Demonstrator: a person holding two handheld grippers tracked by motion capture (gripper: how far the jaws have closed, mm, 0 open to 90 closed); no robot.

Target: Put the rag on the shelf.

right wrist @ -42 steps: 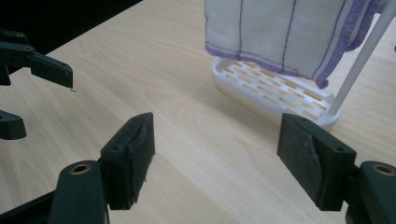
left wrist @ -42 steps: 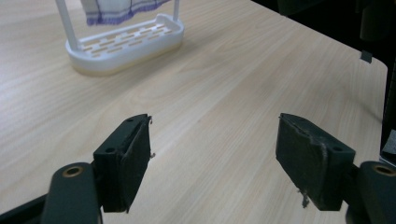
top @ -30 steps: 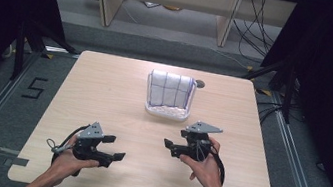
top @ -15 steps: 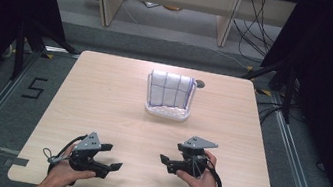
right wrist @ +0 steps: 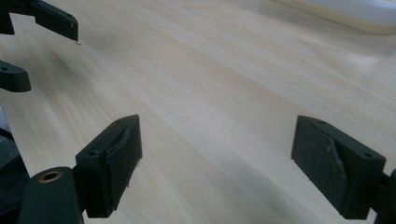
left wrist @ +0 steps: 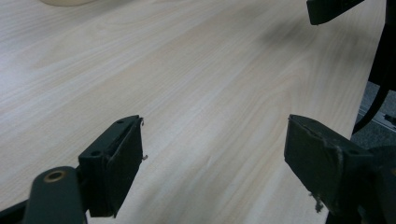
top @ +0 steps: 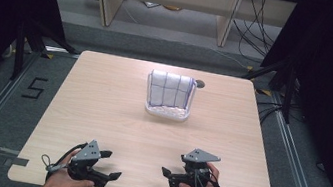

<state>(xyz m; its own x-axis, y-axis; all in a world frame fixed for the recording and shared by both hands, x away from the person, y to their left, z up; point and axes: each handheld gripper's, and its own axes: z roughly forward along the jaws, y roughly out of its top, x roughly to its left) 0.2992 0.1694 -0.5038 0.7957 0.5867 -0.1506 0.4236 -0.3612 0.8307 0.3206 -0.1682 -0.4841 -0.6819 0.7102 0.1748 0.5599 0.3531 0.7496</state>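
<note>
A white basket stands at the table's far middle, and a white cloth with blue grid lines hangs over its back wall. My left gripper lies low at the near left edge, held in a hand. Its jaws have just been opening and stand open over bare wood. My right gripper is at the near right, also hand-held. Its jaws have also just been opening and are open, with nothing between them. The two grippers point at each other, a short gap apart.
The light wooden table has a small dark hole behind the basket. In the right gripper view the basket's pale rim shows at the top right. Black frame legs and cables stand on the floor around the table.
Both hands have drawn back toward the table's near edge and sunk lower. Both pairs of jaws stand a little wider than before.
</note>
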